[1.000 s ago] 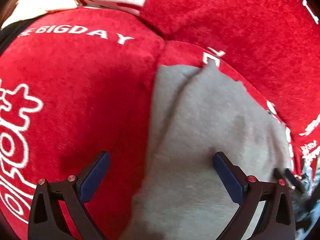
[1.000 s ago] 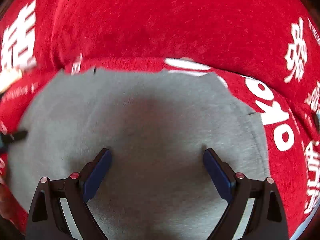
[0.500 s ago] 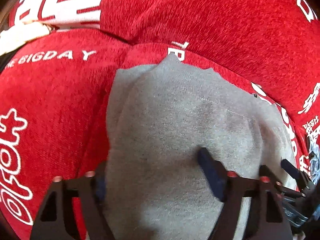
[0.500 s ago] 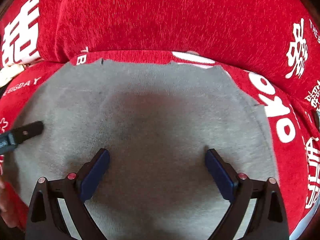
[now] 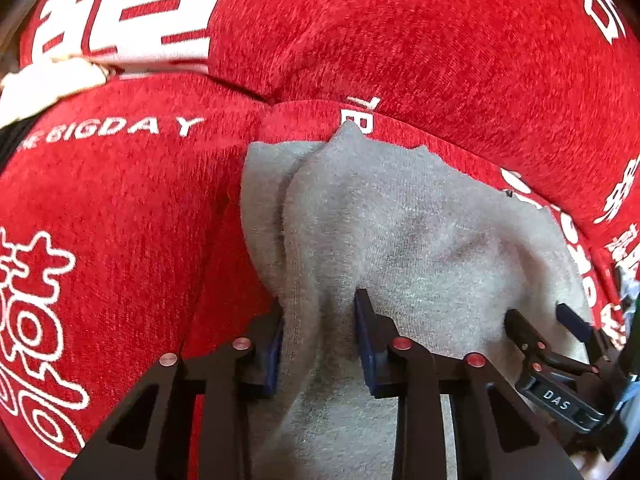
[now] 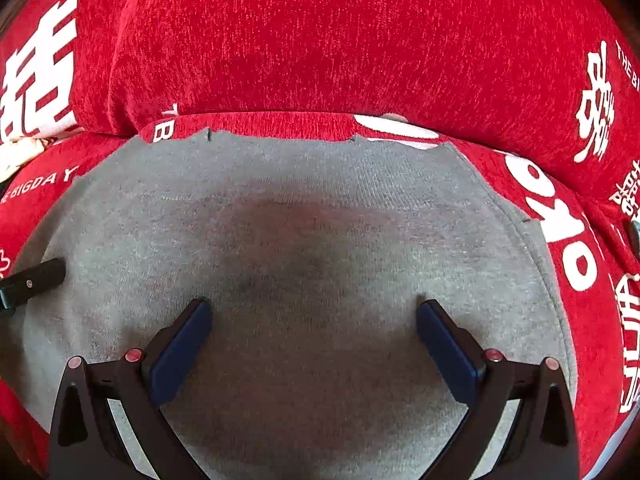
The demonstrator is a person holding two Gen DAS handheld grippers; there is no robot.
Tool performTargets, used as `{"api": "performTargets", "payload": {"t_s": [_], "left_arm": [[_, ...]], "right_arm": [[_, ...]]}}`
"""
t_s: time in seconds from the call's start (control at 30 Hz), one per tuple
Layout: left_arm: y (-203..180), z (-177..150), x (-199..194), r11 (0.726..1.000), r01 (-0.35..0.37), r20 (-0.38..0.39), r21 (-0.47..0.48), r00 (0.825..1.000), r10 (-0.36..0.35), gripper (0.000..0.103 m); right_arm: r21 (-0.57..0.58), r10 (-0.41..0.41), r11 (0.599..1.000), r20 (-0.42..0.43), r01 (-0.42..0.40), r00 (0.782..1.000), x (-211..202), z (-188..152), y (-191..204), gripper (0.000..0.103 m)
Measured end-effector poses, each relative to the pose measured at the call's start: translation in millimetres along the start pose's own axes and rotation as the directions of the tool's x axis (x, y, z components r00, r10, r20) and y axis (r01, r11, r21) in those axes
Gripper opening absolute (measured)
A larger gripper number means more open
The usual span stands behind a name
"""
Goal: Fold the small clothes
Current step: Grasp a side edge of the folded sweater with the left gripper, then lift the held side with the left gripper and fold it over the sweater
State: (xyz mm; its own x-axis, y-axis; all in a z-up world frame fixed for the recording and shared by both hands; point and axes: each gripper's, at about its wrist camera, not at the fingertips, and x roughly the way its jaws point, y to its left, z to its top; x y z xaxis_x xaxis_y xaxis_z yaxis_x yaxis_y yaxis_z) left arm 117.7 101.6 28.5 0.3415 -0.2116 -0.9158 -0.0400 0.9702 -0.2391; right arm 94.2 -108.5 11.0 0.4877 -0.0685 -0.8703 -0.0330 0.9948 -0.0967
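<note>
You have a big red cover (image 5: pixel 400 40) with white writing under everything; it bulges up into a soft hump at the far side. On it lies the grey cloth (image 6: pixel 320 220), spread flat in the middle and reaching the near edge of both views.

Both of your claws point steeply down at the cloth. Your left claw (image 5: pixel 318 336) sits at the cloth's left edge. Its jaws are closing, and a raised ridge of grey cloth is pinched up between the blue pads. The near part of that ridge is hidden behind the claw's black frame.

Your right claw (image 6: pixel 314 340) is spread wide, holding nothing. Its tips rest down on the flat cloth, which dents a little at the right tip. Whether they press hard, you cannot tell.
</note>
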Motion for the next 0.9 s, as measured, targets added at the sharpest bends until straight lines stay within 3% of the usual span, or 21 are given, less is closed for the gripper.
{"api": "performTargets", "payload": {"t_s": [0.07, 0.13, 0.2, 0.27, 0.4, 0.47, 0.5, 0.53, 0.57, 0.6, 0.73, 0.9], "left_arm": [[11.9, 4.0, -0.9, 0.997, 0.064, -0.027, -0.042, 0.998, -0.065, 0.038], [32.0, 4.8, -6.4, 0.988, 0.116, -0.025, -0.104, 0.993, -0.119, 0.070], [56.2, 4.3, -21.8, 0.980, 0.125, 0.048, -0.153, 0.992, -0.119, 0.087], [73.5, 4.9, -31.6, 0.973, 0.151, 0.077, -0.177, 0.987, -0.139, 0.087], [78.8, 7.5, -21.0, 0.972, 0.168, 0.005, -0.165, 0.986, -0.169, 0.087], [64.7, 6.3, -8.0, 0.976, 0.179, -0.034, -0.121, 0.982, -0.185, 0.069], [54.1, 5.2, 1.2, 0.979, 0.184, -0.071, -0.090, 0.979, -0.190, 0.040], [45.4, 3.7, 8.6, 0.982, 0.178, -0.099, -0.065, 0.978, -0.184, 0.033], [37.7, 3.0, 8.5, 0.988, 0.144, -0.066, -0.047, 0.987, -0.147, 0.032], [28.3, 2.8, 7.3, 0.992, 0.123, -0.042, -0.029, 0.991, -0.124, 0.025], [10.5, 3.2, 0.6, 0.999, 0.028, -0.019, 0.039, 0.999, -0.027, 0.013], [4.5, 7.5, -27.3, 0.999, 0.034, 0.024, 0.039, 0.999, -0.035, 0.012]], "right_arm": [[-0.012, 0.004, 1.000, 0.000, -0.004, 1.000, 0.3, 0.0, 0.0, 0.102], [-0.017, 0.016, 1.000, -0.001, -0.016, 1.000, 1.0, 0.1, -1.1, 0.102], [-0.019, 0.019, 1.000, 0.008, -0.019, 1.000, 1.3, -0.9, -1.0, 0.102], [-0.016, 0.015, 1.000, 0.022, -0.014, 1.000, 1.4, -2.3, 0.1, 0.102], [-0.012, 0.009, 1.000, 0.030, -0.009, 1.000, 1.3, -2.7, 1.7, 0.102], [-0.013, 0.014, 1.000, 0.029, -0.014, 0.999, 1.3, -2.7, 1.4, 0.102], [-0.015, 0.017, 1.000, 0.029, -0.016, 0.999, 1.3, -2.7, 1.3, 0.102], [-0.017, 0.018, 1.000, 0.029, -0.018, 0.999, 1.2, -2.7, 1.3, 0.102], [-0.018, 0.020, 1.000, 0.028, -0.019, 0.999, 1.1, -2.5, 1.3, 0.102], [-0.018, 0.021, 1.000, 0.027, -0.021, 0.999, 1.2, -2.2, 1.2, 0.102], [-0.016, 0.023, 1.000, 0.018, -0.022, 1.000, 1.1, -0.6, 1.6, 0.102], [-0.026, 0.001, 1.000, 0.030, 0.000, 1.000, 2.2, -1.8, 5.2, 0.102]]}}
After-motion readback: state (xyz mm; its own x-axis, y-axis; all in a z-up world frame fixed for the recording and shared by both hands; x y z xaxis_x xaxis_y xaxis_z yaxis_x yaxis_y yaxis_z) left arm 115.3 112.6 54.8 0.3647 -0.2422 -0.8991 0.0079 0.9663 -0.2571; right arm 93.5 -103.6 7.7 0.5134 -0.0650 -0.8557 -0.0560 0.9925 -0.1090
